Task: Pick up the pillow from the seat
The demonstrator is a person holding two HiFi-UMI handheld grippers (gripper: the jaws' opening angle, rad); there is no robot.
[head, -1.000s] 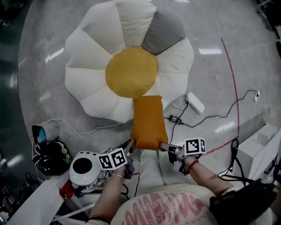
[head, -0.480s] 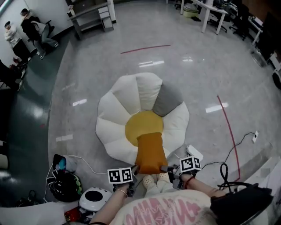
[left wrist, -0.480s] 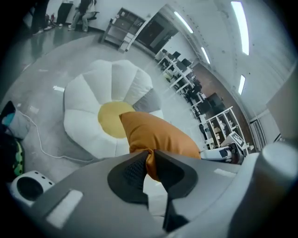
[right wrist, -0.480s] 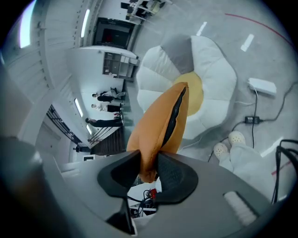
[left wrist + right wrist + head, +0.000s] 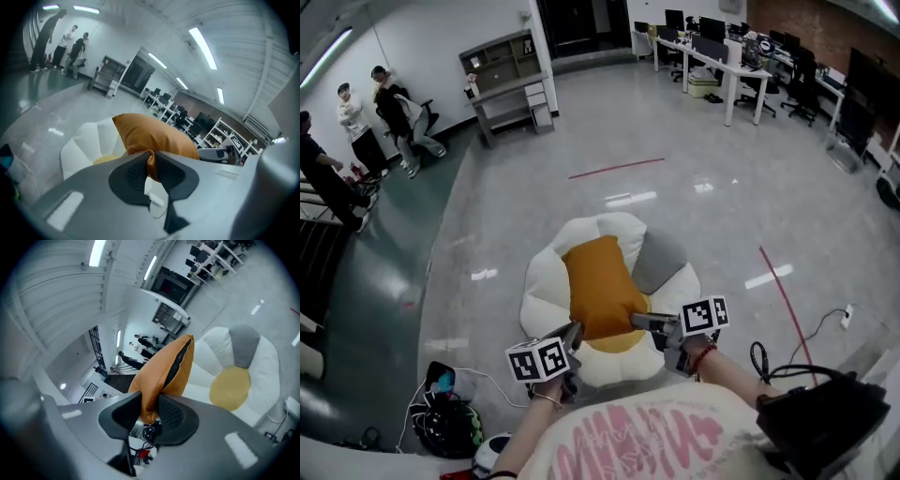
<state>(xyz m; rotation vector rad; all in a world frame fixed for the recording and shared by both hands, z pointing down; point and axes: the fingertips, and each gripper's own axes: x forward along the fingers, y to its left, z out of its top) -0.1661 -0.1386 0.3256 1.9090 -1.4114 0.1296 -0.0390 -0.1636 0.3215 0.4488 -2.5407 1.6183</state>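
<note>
Floor (image 5: 722,206): grey, glossy, open office space; it is carrying the seat and lying well below the gripped item. Seat (image 5: 542,281): flower-shaped cushion with white petals, one grey petal and a yellow centre; it is resting flat on the floor directly ahead of the person. Pillow (image 5: 598,286): orange, rectangular, soft; it is hanging in the air over the seat, seemingly clear of it, with its near edge toward the person and its far end reaching out over the yellow centre. It is being held by its two near corners, most likely so that the cloth is stretching between two points and the body is not folding or swinging. Left hand-held gripper (image 5: 151,157): its jaws are closing on the near left corner, with a fold of orange cloth bunching between the pads; the narrow bite suits thin fabric at an edge. Right hand-held gripper (image 5: 150,399): it is pinching the near right corner, the pads pressing a thicker fold below the dark seam, so its jaws are standing somewhat wider. Both are sitting roughly level with each other and near the person's body, which is probably keeping the load balanced. Judgement: the pick-up is looking all but finished; the weak point is cloth slipping out of so small a bite.
</note>
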